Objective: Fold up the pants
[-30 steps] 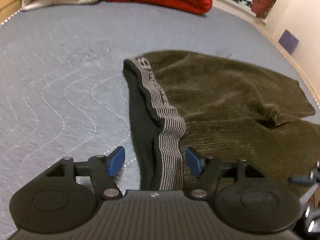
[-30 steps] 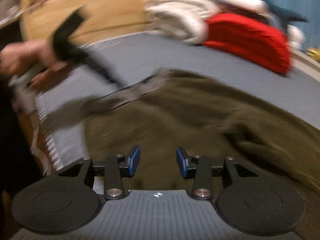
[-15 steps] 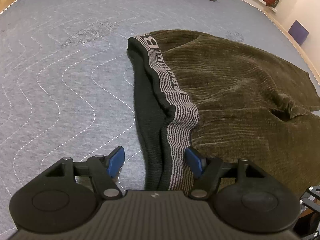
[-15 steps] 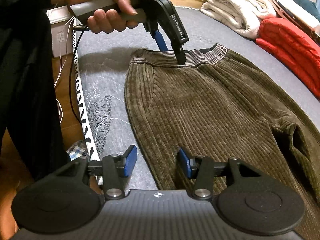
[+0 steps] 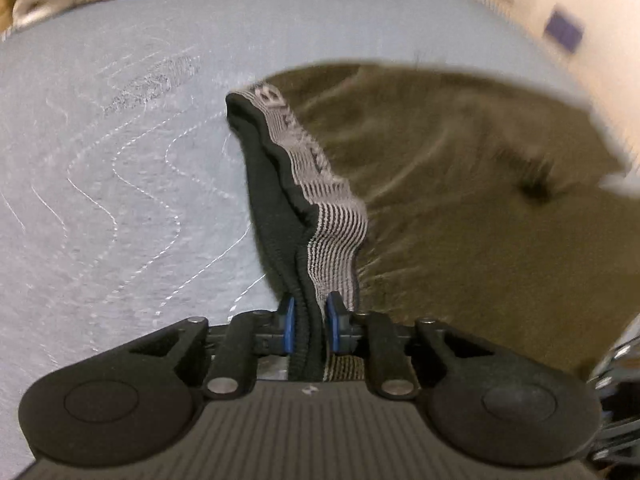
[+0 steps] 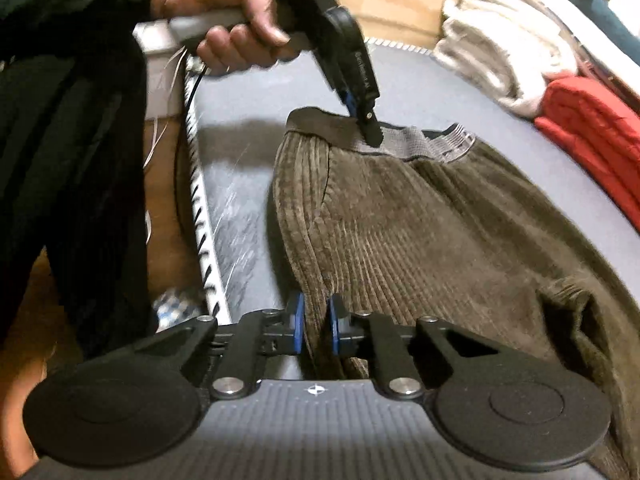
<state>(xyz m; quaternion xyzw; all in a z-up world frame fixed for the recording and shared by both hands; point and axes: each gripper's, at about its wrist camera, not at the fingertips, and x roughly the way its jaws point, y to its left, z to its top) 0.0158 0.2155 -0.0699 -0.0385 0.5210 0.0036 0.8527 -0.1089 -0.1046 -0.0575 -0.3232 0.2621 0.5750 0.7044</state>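
Note:
Olive-brown corduroy pants (image 6: 420, 232) with a grey striped elastic waistband (image 5: 316, 184) lie on a grey quilted mattress (image 5: 100, 208). My left gripper (image 5: 310, 322) is shut on the waistband, which rises between its blue pads; it also shows in the right wrist view (image 6: 362, 114), held by a hand and pinching the waistband (image 6: 404, 142). My right gripper (image 6: 317, 326) is shut on the pants' side edge near the mattress edge. The pants (image 5: 460, 200) spread to the right; the leg ends are out of view.
Folded cream (image 6: 500, 44) and red (image 6: 592, 128) blankets lie at the far end of the mattress (image 6: 248, 224). The person's dark-clothed body (image 6: 76, 140) stands at the left by the mattress's white-stitched edge (image 6: 200, 216). A wall (image 5: 580, 8) runs at right.
Both grippers were open around the fabric half a second ago. Both have now shut, the left on the waistband and the right on the side edge, and the fabric is lifted slightly.

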